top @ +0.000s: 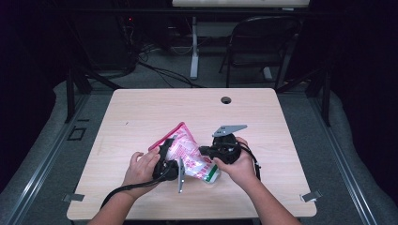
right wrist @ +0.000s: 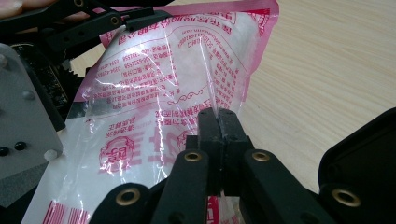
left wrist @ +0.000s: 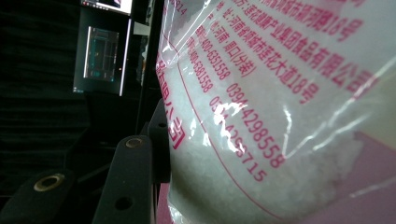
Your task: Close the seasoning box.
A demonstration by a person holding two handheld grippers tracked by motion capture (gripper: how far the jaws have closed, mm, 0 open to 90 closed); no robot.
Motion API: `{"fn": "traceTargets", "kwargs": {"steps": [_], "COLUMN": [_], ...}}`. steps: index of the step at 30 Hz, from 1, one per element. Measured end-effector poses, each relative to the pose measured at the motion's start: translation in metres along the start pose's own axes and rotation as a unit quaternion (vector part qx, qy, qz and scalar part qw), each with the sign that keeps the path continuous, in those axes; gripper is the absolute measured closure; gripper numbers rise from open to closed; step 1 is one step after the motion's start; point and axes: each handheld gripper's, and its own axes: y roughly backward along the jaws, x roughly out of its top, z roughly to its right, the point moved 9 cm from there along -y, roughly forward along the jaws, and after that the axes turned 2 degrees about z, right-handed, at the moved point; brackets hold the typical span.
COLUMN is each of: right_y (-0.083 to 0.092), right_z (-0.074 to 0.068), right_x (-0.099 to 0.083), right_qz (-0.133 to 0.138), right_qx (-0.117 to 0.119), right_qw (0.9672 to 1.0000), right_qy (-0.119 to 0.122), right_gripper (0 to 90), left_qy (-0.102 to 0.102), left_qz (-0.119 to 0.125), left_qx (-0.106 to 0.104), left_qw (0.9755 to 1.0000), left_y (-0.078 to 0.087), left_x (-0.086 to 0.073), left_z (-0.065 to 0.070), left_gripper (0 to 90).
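I have two grippers on one bag (top: 190, 154), which I hold just above the near half of the desk (top: 141, 112). My left gripper (top: 165, 161) stands about half open with its jaws round the bag's fat, grain-filled body; in the left gripper view one black jaw lies flat against the bag's clear plastic, and the red print runs close past the lens. My right gripper (right wrist: 218, 128) is shut tight, its two pads pinching a thin fold of the plastic at the bag's edge. Each gripper carries one grey plate. Farther off, the desk has one round hole (top: 226, 100) near its far edge. Beyond the desk stands one folding chair (top: 263, 47).
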Motion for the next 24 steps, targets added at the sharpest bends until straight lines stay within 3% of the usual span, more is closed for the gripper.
{"fn": "traceTargets", "kwargs": {"steps": [24], "right_y": [0.0009], "right_z": [0.0006], "right_x": [0.001], "right_qz": [0.009], "right_qx": [-0.001], "right_qw": [1.0], "right_qy": [0.003], "right_gripper": [90.0], "left_qy": [-0.037], "left_qz": [-0.005], "left_qx": [0.016], "left_qw": [0.9992], "left_y": [0.003], "left_x": [0.0018], "left_z": [-0.0072], "left_gripper": [58.7]}}
